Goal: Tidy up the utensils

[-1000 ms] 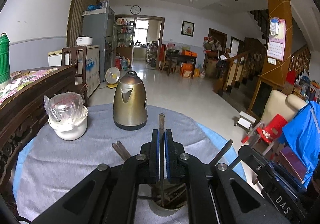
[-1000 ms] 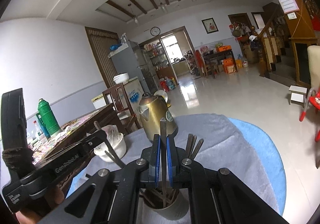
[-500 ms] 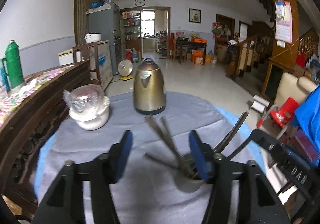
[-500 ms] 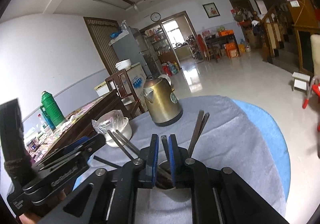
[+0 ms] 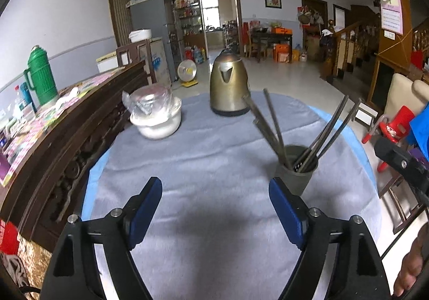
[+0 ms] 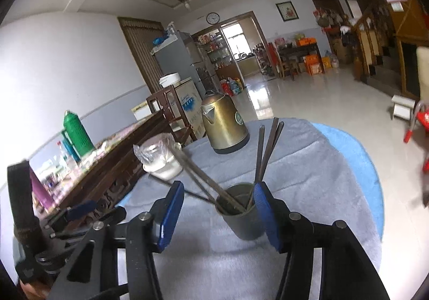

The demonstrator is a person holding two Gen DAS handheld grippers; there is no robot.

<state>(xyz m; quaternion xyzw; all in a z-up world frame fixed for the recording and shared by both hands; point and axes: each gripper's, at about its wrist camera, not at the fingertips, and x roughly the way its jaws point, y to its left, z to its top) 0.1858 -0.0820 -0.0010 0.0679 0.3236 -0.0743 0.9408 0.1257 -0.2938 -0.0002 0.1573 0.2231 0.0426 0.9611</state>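
While both jaws are opening, the chopsticks (image 6: 264, 151) stand in the cup (image 6: 242, 215).
My left hand-held gripper (image 5: 215, 200) and right hand-held gripper (image 6: 218, 208) hold nothing; sticks lean on the rim, gathered off the surface (image 5: 203, 155).

The left gripper (image 5: 215, 208) and right gripper (image 6: 218, 215) each have 2 black, angular fingers faced with blue pads (image 5: 143, 210), with round silver screws (image 5: 117, 212) at the joints.
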